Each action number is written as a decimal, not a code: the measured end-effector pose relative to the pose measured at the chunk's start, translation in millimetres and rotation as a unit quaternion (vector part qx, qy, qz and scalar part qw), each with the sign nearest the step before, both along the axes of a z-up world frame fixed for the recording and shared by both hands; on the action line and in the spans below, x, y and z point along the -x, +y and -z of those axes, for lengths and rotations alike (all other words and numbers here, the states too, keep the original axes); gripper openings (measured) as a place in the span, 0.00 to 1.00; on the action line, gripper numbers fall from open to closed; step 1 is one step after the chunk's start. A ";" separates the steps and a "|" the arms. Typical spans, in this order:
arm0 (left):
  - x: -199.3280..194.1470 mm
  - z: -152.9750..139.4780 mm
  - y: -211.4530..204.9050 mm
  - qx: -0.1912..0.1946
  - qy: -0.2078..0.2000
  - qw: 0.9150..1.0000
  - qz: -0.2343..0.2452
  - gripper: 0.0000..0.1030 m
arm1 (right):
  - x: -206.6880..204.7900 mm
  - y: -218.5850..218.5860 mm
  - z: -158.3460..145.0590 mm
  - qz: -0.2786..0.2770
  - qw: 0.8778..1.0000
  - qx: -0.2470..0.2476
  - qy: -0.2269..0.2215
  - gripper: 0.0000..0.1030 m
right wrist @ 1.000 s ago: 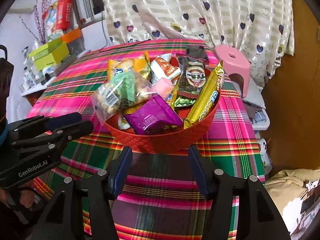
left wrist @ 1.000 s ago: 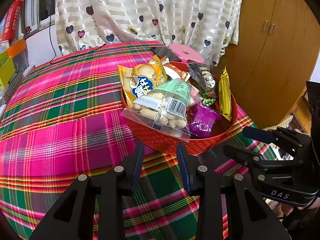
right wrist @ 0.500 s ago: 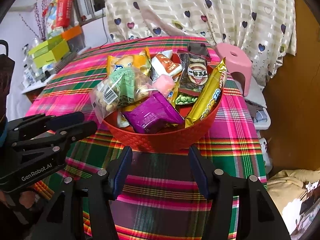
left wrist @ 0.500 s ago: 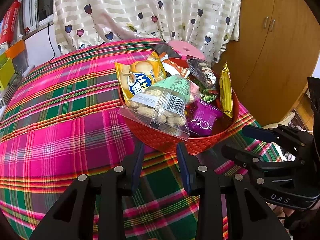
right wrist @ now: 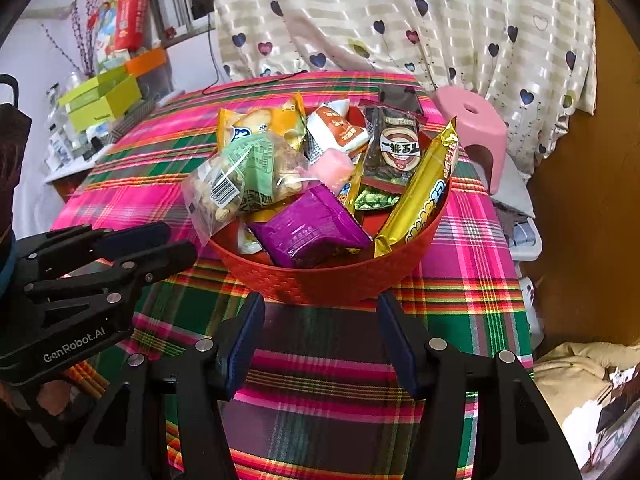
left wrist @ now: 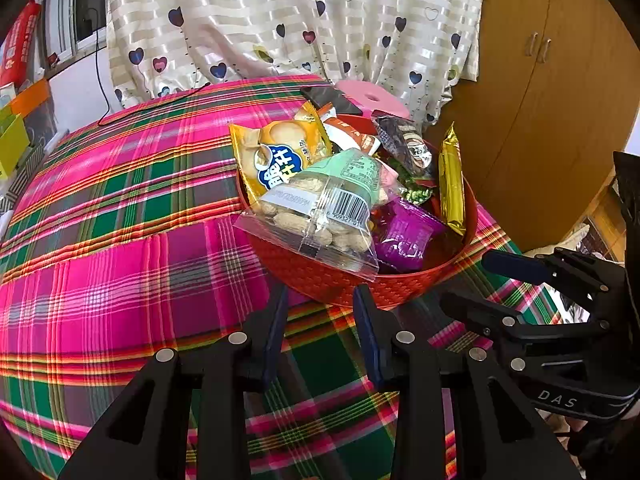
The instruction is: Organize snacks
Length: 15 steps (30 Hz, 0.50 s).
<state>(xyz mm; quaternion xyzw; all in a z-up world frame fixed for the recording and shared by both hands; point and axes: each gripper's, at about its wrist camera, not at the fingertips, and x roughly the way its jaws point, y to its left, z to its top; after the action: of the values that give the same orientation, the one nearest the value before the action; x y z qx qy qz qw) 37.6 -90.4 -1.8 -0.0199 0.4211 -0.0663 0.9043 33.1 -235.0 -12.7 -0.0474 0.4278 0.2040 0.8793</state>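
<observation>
A red woven basket (left wrist: 332, 284) (right wrist: 320, 284) full of snacks sits on the plaid tablecloth. A clear bag of peanuts (left wrist: 320, 216) (right wrist: 244, 180) hangs over its near-left rim. Also inside are a yellow cracker bag (left wrist: 276, 156), a purple packet (left wrist: 404, 236) (right wrist: 308, 232), a gold bar (left wrist: 452, 184) (right wrist: 424, 196) and a dark nut packet (right wrist: 396, 152). My left gripper (left wrist: 320, 304) is open and empty just in front of the basket. My right gripper (right wrist: 320, 312) is open wider and empty, also at the basket's near side.
The plaid table (left wrist: 120, 240) stretches left of the basket. A pink stool (right wrist: 472, 120) stands behind the table by the heart-print curtain (left wrist: 280, 20). A wooden cupboard (left wrist: 540, 100) is at the right. Green boxes (right wrist: 100, 96) sit on a side shelf at the left.
Both grippers have crept slightly closer to the basket, which now sits a little nearer the fingertips. Nothing was grasped or released.
</observation>
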 end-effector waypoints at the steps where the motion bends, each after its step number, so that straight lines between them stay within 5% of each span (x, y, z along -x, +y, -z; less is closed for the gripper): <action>1: 0.1 -0.4 0.3 0.001 0.000 1.000 0.000 0.34 | 0.0 0.0 -0.1 0.000 1.000 0.000 0.000 0.56; 15: 0.4 -0.2 -0.1 -0.002 0.000 1.000 0.001 0.34 | -0.8 0.5 -2.2 -0.001 1.000 0.001 -0.003 0.56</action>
<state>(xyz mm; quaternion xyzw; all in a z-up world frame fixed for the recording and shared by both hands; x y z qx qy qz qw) 37.2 -90.5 -1.6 -0.0172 0.4216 -0.0664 0.9042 33.9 -234.5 -10.6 -0.0493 0.4255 0.2046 0.8801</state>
